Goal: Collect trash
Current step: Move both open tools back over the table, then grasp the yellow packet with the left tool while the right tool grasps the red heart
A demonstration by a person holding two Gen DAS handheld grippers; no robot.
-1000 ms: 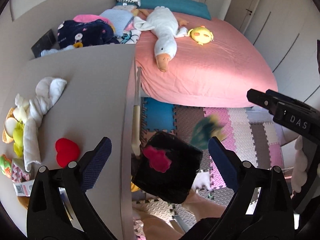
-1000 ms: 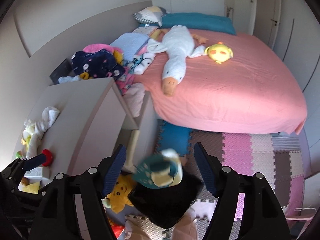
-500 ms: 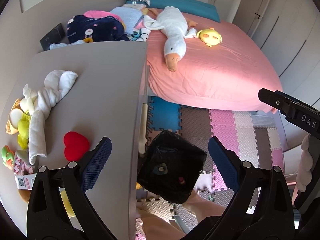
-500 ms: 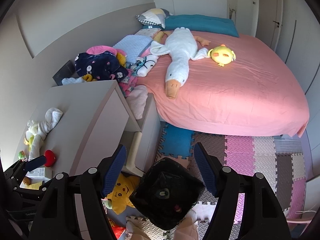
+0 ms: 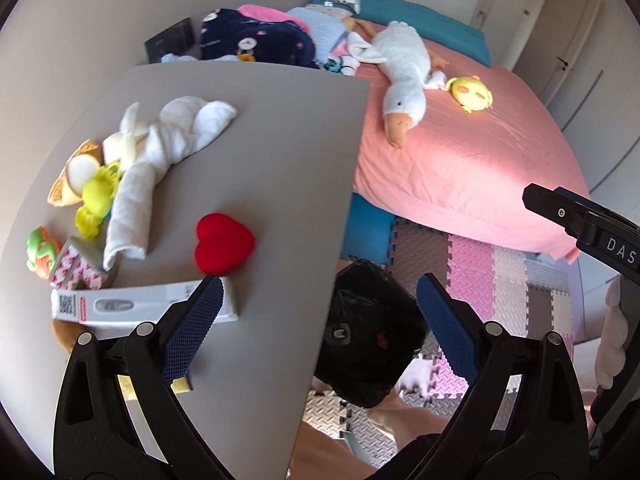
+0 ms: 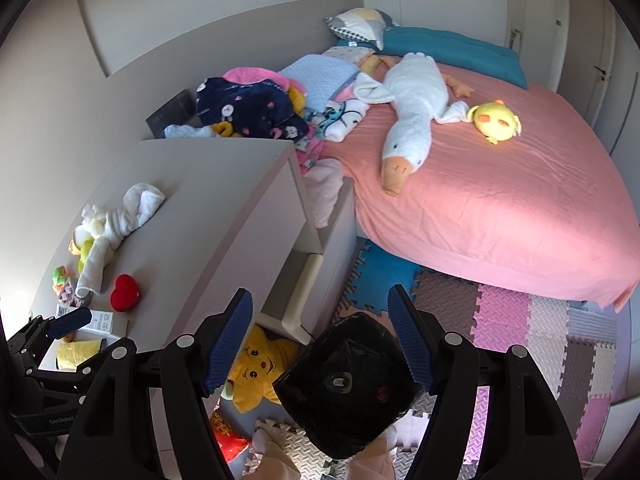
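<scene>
A black-lined trash bin (image 5: 370,344) stands on the floor beside the grey dresser (image 5: 264,152); it also shows in the right wrist view (image 6: 346,390). My left gripper (image 5: 318,328) is open and empty, over the dresser's right edge. A white flat box (image 5: 140,306) lies on the dresser top just in front of its left finger, near a red heart (image 5: 224,242). My right gripper (image 6: 320,344) is open and empty, above the bin. A small wrapper lies inside the bin.
On the dresser lie a white towel (image 5: 160,160), yellow toys (image 5: 96,200) and a patterned packet (image 5: 78,270). A pink bed (image 6: 480,184) with a goose plush (image 6: 408,108) is ahead. Foam mats (image 6: 520,328) cover the floor. A yellow star plush (image 6: 258,368) sits in the dresser shelf.
The teal and pink items dropped from both grippers into the bin. My left gripper has moved left over the dresser top; the white box has come into view.
</scene>
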